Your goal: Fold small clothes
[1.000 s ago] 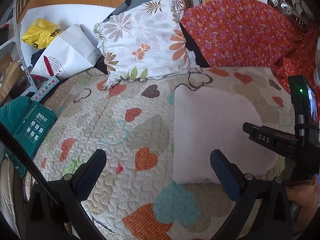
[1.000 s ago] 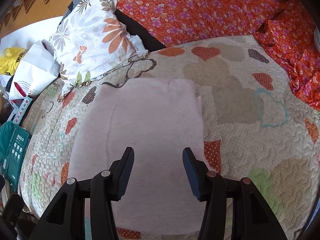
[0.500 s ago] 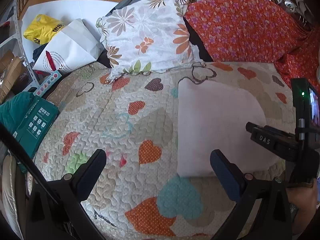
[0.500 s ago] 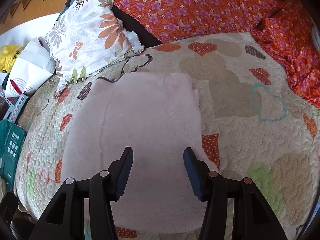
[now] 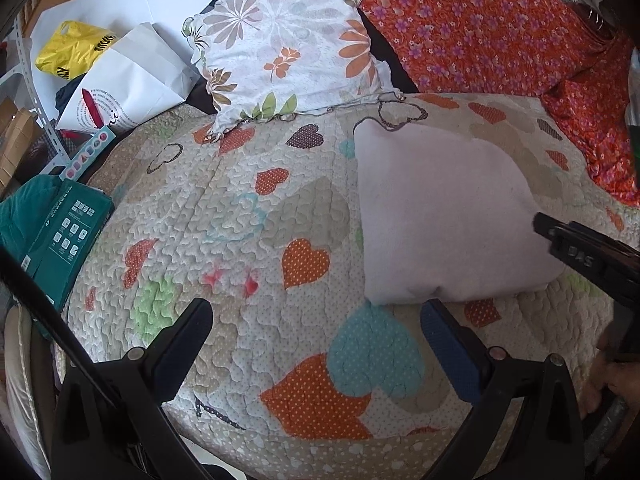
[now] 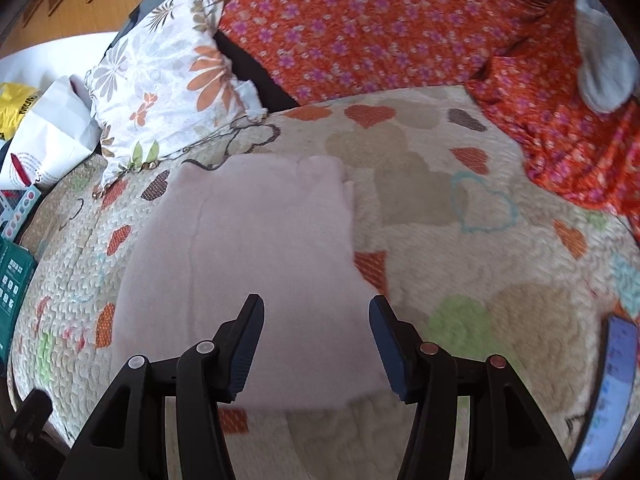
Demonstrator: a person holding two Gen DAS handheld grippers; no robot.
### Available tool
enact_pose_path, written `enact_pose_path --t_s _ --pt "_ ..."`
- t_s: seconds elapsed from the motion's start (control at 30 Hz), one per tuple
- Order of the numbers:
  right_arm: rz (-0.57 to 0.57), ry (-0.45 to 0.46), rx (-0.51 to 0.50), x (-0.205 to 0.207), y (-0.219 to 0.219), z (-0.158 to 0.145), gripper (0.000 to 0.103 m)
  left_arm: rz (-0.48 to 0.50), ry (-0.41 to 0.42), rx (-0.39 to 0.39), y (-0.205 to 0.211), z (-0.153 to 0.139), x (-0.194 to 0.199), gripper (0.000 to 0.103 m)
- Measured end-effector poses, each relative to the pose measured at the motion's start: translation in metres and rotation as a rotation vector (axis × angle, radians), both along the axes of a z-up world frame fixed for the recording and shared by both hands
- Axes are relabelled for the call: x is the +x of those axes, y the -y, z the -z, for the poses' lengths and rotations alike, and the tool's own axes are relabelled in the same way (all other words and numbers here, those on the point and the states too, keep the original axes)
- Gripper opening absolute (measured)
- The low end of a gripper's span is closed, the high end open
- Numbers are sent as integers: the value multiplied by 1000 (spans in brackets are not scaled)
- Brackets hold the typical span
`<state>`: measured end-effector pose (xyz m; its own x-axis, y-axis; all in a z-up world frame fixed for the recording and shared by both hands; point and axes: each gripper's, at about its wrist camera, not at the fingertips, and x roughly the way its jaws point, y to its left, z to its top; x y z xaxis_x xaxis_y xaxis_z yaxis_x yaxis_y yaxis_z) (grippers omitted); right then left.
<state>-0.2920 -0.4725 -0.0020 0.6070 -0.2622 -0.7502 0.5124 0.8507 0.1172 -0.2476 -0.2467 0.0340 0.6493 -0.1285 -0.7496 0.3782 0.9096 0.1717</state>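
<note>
The folded pale pink cloth (image 6: 256, 264) lies flat on the heart-print quilt (image 6: 460, 240); it looks soft, light and limp, best pinched at its near edge. Right gripper (image 6: 316, 340), just widening, hovers spread and empty over it; left gripper (image 5: 316, 344) is spread beside it

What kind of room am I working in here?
Most likely a home bedroom or living room: a heart-patterned quilt covers the bed or sofa, a floral pillow leans at its back, and the pale folded cloth lies on top.

Open quilt (image 5: 248, 216) left of the folded cloth (image 5: 440, 216); pillow (image 5: 288, 48) apparently blocks behind.
</note>
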Motion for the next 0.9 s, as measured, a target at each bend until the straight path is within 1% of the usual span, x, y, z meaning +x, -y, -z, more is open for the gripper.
enact_pose_path --t_s 0.17,0.27,0.4,0.6,0.73,0.9 --pt "28 -9 -45 -33 -6 -1 62 -4 -15 13 -6 7 -4 103" --pt "24 -34 -57 -47 -14 7 64 -13 -25 26 -9 13 -6 103" --pt "4 -91 -56 -51 -23 23 64 -18 -48 34 -14 19 -7 103" --pt "9 -97 -62 -54 -30 27 66 -30 -61 30 -23 20 -9 103" --pt "20 -117 -56 -55 -31 32 66 -44 -89 18 -29 25 -8 103" --pt "18 -123 -73 -56 -35 33 67 -49 -122 12 -30 31 -8 103"
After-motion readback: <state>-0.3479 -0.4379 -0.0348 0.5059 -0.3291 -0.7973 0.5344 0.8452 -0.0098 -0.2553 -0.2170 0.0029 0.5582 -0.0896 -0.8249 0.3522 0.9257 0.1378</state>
